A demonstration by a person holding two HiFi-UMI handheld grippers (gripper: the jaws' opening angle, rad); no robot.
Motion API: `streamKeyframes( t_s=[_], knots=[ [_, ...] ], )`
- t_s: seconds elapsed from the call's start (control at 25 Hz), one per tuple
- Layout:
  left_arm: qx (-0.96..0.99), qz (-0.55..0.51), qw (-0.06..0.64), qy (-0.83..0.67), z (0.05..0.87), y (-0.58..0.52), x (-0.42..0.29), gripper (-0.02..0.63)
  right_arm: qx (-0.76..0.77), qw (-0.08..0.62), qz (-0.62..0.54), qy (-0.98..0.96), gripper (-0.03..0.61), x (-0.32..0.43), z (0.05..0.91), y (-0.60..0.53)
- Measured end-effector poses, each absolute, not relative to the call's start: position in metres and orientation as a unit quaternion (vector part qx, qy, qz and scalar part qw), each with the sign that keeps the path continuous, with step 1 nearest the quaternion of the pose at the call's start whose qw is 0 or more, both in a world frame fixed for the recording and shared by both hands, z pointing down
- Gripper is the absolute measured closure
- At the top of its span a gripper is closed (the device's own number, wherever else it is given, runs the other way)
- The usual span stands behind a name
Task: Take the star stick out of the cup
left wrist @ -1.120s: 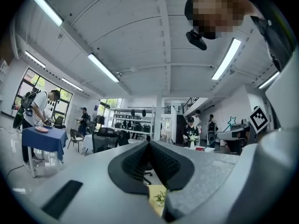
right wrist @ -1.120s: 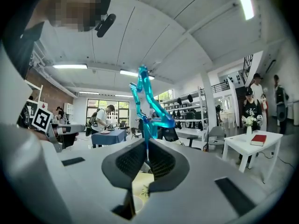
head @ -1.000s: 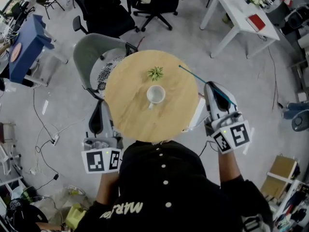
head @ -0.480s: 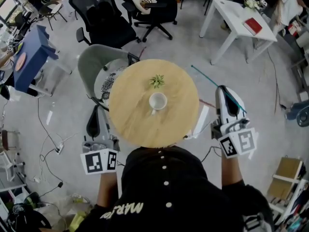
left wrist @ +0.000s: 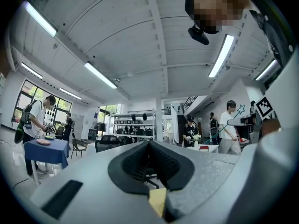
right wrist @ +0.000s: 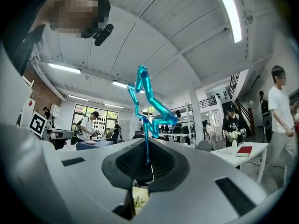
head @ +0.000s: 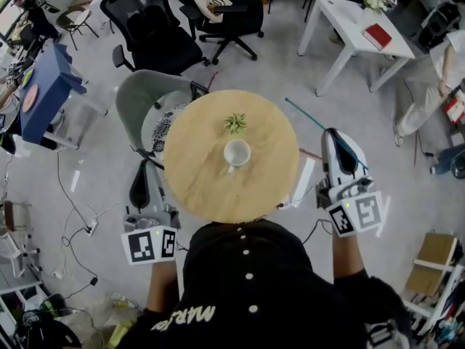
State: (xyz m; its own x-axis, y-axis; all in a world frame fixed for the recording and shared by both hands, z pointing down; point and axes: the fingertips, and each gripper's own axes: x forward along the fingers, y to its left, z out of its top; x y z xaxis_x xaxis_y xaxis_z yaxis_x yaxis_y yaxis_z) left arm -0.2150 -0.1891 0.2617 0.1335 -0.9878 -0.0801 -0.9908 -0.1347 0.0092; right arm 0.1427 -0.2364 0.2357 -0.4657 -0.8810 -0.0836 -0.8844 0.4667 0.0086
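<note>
A white cup [head: 237, 152] stands in the middle of the round wooden table [head: 196, 173], with nothing showing in it. My right gripper [head: 333, 136] hangs just off the table's right edge, shut on the teal star stick [head: 320, 126], which slants up and left past the rim. In the right gripper view the stick rises from between the shut jaws of the gripper [right wrist: 146, 161] to its teal star [right wrist: 148, 101]. My left gripper [head: 144, 169] is off the table's left edge. Its jaws [left wrist: 149, 149] are shut with nothing between them. The star [left wrist: 241, 109] shows far right in that view.
A small green plant [head: 235, 122] sits behind the cup. A grey chair [head: 142, 93] stands against the table's far left side, with black office chairs [head: 156, 27] beyond. A white desk with a red book [head: 378, 35] is at the back right, and a person [head: 436, 78] at the right edge.
My right gripper has carried the star stick a little further right, away from the table's edge. The left gripper has stayed put. A person has come into view at the right edge.
</note>
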Motion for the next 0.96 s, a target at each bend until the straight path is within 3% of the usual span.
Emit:
streamKeyframes(
  t_s=[0.96],
  knots=[
    [-0.744, 0.023, 0.022, 0.667, 0.262, -0.192, -0.216, 0.611, -0.496, 0.035, 0.012, 0.868, 0.558, 0.128, 0.251, -0.260]
  ],
)
